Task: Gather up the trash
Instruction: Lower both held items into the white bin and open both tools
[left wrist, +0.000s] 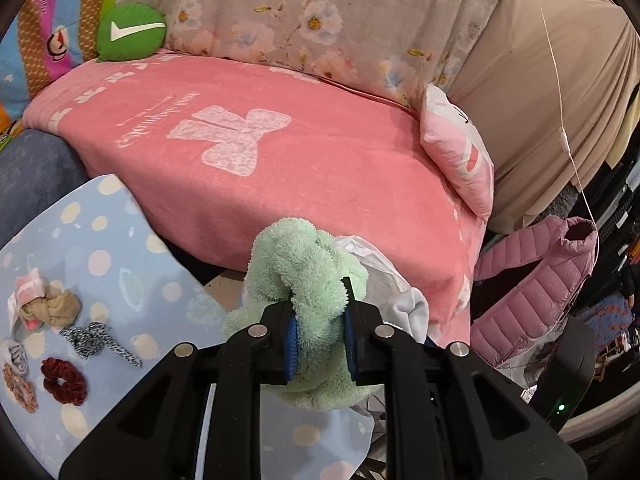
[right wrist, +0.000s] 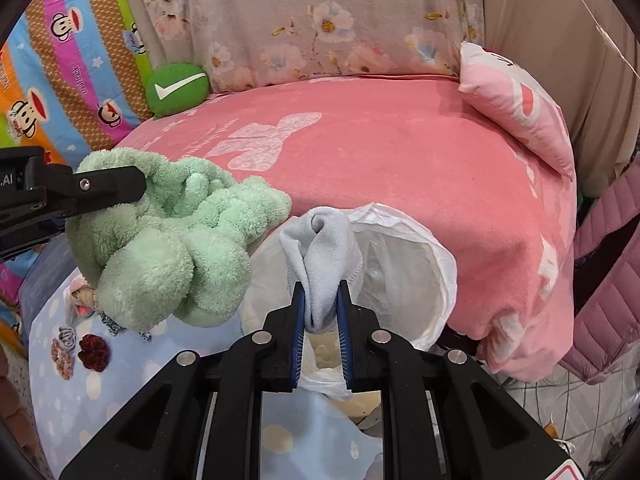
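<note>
Our left claw point(left wrist: 320, 320) was closed on a fluffy mint-green cloth point(left wrist: 308, 280), and the bundle hung between its blue pads, lifted above the table. Our right claw point(right wrist: 322, 312) was closed too, on a light grey-blue cloth point(right wrist: 320, 252) that stood up in a fold between its fingers. We held this cloth just at the near rim of the white trash bag point(right wrist: 404, 272), whose mouth was open in front of the pink blanket point(right wrist: 400, 160). In the right wrist view we saw the green cloth to the left of the bag, near its opening but not inside.

On the blue dotted tablecloth point(left wrist: 112, 248) some small things lay on the left: a beige crumpled cloth point(left wrist: 52, 308) touching a pink and white wrapper point(left wrist: 26, 286), a black and white twisted band point(left wrist: 96, 340), a dark red scrunchie point(left wrist: 64, 381) and a brown patterned scrunchie point(left wrist: 20, 388).

A green round cushion point(left wrist: 130, 32) sat at the back of the blanket.
</note>
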